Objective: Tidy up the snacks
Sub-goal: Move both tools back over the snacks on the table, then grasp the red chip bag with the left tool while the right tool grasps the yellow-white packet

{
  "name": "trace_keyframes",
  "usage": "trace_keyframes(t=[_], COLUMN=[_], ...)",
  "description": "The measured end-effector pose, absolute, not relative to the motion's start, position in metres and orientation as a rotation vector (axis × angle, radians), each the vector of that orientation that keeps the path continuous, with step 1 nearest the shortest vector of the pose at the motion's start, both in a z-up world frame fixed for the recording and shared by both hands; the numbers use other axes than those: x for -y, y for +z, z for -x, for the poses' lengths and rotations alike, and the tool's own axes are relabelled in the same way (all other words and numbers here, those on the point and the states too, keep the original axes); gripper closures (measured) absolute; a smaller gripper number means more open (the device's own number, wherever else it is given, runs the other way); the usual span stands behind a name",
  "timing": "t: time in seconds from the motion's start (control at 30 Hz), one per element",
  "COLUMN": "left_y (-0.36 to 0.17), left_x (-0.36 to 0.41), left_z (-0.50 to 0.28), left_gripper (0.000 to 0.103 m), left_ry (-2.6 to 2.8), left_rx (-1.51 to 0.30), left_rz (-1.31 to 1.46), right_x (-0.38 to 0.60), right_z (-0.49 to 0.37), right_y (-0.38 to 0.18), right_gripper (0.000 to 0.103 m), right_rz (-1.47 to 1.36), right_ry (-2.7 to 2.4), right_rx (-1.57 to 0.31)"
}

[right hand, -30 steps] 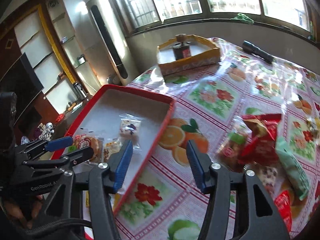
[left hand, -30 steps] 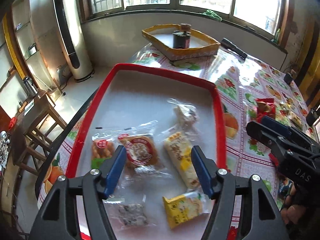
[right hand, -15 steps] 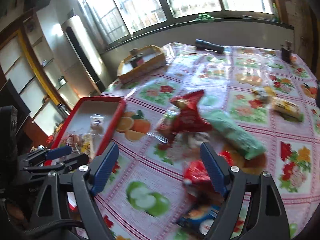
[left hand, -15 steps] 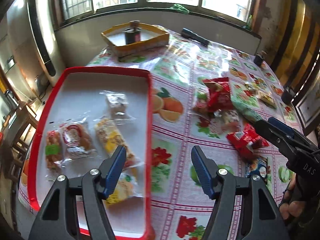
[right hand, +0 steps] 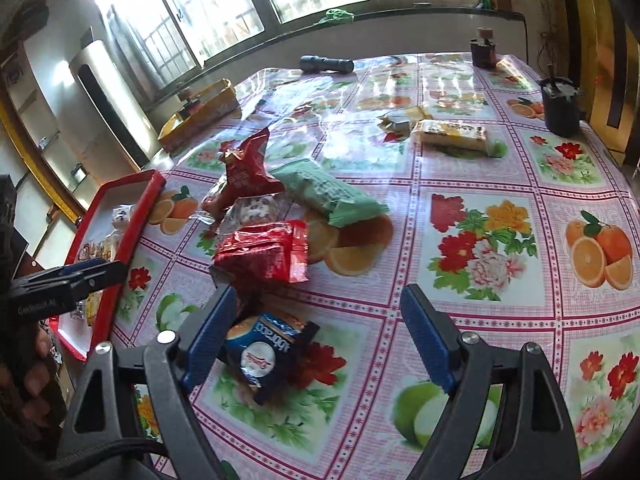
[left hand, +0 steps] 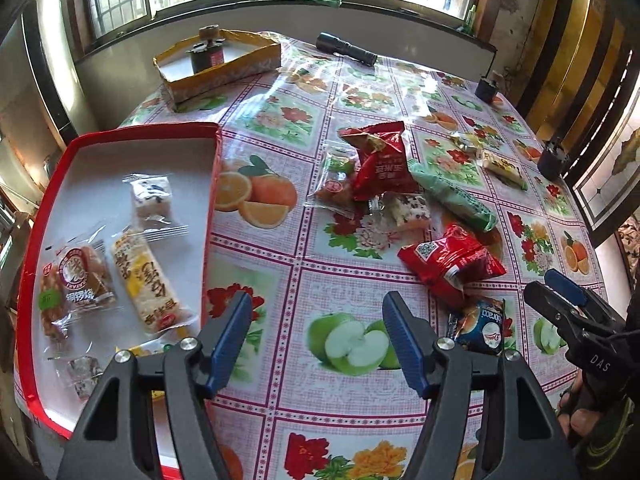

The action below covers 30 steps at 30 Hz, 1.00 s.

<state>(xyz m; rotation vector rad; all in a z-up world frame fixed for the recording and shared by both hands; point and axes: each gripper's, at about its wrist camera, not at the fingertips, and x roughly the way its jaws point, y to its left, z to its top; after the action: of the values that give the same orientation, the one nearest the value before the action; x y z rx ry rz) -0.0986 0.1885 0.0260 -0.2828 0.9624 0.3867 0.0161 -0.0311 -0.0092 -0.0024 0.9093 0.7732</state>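
A red tray [left hand: 120, 133] at the table's left edge holds several wrapped snacks, among them a yellow bar [left hand: 145, 276]; its rim shows in the right wrist view [right hand: 136, 216]. A loose pile lies mid-table: two red bags [left hand: 382, 162] [left hand: 452, 262], a green pack [left hand: 452, 196], a blue packet [left hand: 480, 326]. My left gripper [left hand: 316, 344] is open and empty above the cloth, right of the tray. My right gripper [right hand: 320, 340] is open and empty, its left finger beside the blue packet [right hand: 264, 354].
A yellow box [left hand: 218, 66] holding a dark jar stands at the far edge. A black flashlight [left hand: 346, 49] lies near the window side. Two dark cups [right hand: 560, 106] [right hand: 484, 52] stand at the right. A yellow-wrapped bar [right hand: 452, 136] lies apart from the pile.
Both grippers have swung right, away from the tray and towards the loose pile. The left one was over the tray a second ago. Both stay open and empty.
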Motion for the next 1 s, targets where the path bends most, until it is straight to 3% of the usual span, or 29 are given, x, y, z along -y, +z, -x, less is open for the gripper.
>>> trace_keyframes(t=[0.37, 0.6, 0.8, 0.83, 0.9, 1.0], left_y=[0.028, 0.032, 0.026, 0.024, 0.021, 0.015], left_x=[-0.188, -0.195, -0.201, -0.202, -0.203, -0.204], left_z=[0.071, 0.023, -0.018, -0.026, -0.035, -0.050], left_gripper=[0.036, 0.036, 0.036, 0.036, 0.036, 0.036], left_ry=[0.354, 0.322, 0.326, 0.327, 0.327, 0.322], left_rx=[-0.972, -0.972, -0.999, -1.004, -1.012, -1.029], left_rz=[0.294, 0.324, 0.345, 0.350, 0.355, 0.368], right_x=[0.052, 0.031, -0.005, -0.015, -0.036, -0.067], right_z=[-0.049, -0.125, -0.195, -0.207, -0.228, -0.251], right_y=[-0.004, 0.000, 0.006, 0.005, 0.001, -0.011], right_gripper=[0.019, 0.019, 0.020, 0.021, 0.039, 0.039], right_rz=[0.028, 0.235, 0.226, 0.231, 0.238, 0.288], right_ry=[0.755, 0.822, 0.885, 0.895, 0.924, 0.956], right_rx=[-0.820, -0.750, -0.765, -0.777, -0.813, -0.864])
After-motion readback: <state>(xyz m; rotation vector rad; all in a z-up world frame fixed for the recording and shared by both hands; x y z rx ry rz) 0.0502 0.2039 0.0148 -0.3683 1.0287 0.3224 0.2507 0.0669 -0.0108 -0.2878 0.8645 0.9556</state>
